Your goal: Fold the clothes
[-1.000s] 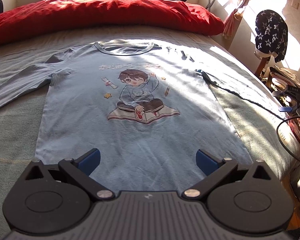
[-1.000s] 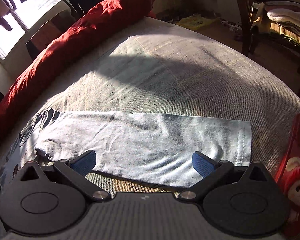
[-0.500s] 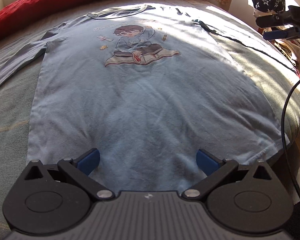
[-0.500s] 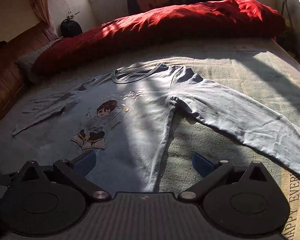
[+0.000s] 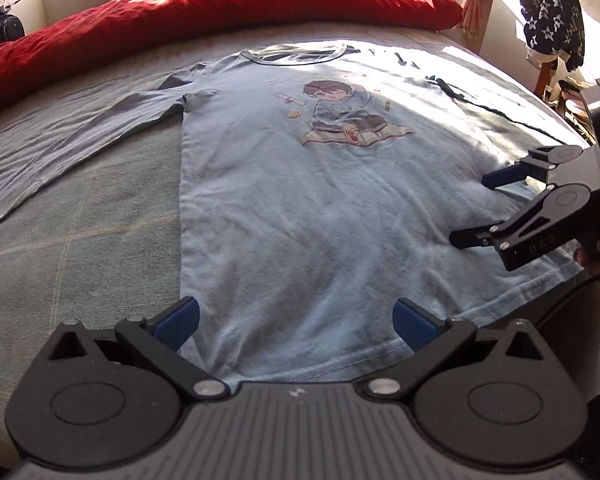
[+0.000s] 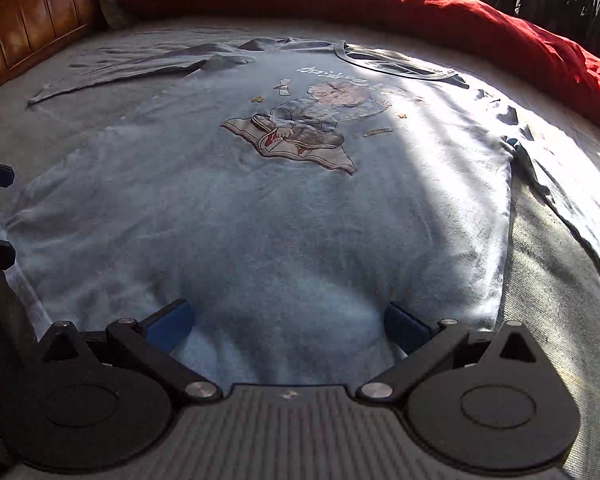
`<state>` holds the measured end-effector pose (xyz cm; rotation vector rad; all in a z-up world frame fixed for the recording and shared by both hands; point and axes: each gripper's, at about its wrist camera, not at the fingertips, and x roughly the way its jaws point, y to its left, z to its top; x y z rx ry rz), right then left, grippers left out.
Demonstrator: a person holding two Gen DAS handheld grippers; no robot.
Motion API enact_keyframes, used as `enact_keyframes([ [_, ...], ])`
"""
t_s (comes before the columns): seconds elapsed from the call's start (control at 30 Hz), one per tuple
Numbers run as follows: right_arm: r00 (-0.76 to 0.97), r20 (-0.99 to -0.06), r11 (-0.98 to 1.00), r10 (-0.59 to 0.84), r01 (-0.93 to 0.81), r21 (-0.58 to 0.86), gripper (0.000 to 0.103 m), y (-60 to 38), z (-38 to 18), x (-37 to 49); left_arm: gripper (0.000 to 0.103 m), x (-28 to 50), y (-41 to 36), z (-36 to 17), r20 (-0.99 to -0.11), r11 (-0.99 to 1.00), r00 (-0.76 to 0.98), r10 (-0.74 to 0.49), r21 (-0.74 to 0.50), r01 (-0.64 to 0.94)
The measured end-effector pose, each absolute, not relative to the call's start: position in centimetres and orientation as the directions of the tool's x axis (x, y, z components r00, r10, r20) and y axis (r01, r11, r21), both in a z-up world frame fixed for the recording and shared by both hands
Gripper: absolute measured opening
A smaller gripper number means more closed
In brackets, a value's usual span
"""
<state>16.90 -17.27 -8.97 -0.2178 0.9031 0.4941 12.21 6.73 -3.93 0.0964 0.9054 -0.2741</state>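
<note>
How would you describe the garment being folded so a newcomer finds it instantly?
On the bed, below the red duvet, a pale blue long-sleeved shirt lies flat, front up. Its chest print of a seated cartoon child sets it apart from the plain bedding.

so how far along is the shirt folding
Done: the light blue shirt lies spread flat, print up, on the bed, sleeves out to the sides. In hand: nothing yet; the left gripper and right gripper are both open near the hem. Left: every fold, since no sleeve or side is turned in.
</note>
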Motion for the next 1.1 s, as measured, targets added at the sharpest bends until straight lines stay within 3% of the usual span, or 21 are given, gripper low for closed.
enact_keyframes([
  [0.2, 0.557, -0.778, 0.891, 0.291, -0.455, 0.008, 0.103, -17.1, -9.4, 16.5, 0.102, 15.2, 3.4, -5.3, -0.776, 0.928, 0.558, -0.295, -0.094, 0.361],
  [0.4, 0.591, -0.745, 0.903, 0.31, -0.429, 0.036, 0.103, -18.0, -9.4, 15.1, 0.102, 11.9, 1.6, -8.0, -0.815, 0.908, 0.536, -0.22, 0.03, 0.418],
  [0.6, 0.642, -0.704, 0.915, 0.305, -0.401, 0.03, 0.103, -18.2, -10.1, 14.0, 0.102, 9.3, 3.1, -6.8, -0.84, 0.896, 0.481, -0.252, -0.015, 0.444],
  [0.83, 0.608, -0.736, 0.928, 0.299, -0.365, 0.076, 0.103, -18.1, -8.5, 14.5, 0.102, 13.8, 4.3, -3.2, -0.767, 0.921, 0.581, -0.273, -0.033, 0.389],
  [1.0, 0.628, -0.694, 0.925, 0.352, -0.345, 0.157, 0.103, -18.2, -6.6, 15.6, 0.102, 18.6, 6.3, -7.1, -0.819, 0.947, 0.478, -0.317, -0.248, 0.204],
  [1.1, 0.636, -0.686, 0.928, 0.352, -0.333, 0.167, 0.103, -17.8, -5.9, 17.3, 0.102, 19.4, 7.0, -6.0, -0.812, 0.941, 0.479, -0.333, -0.261, 0.214],
])
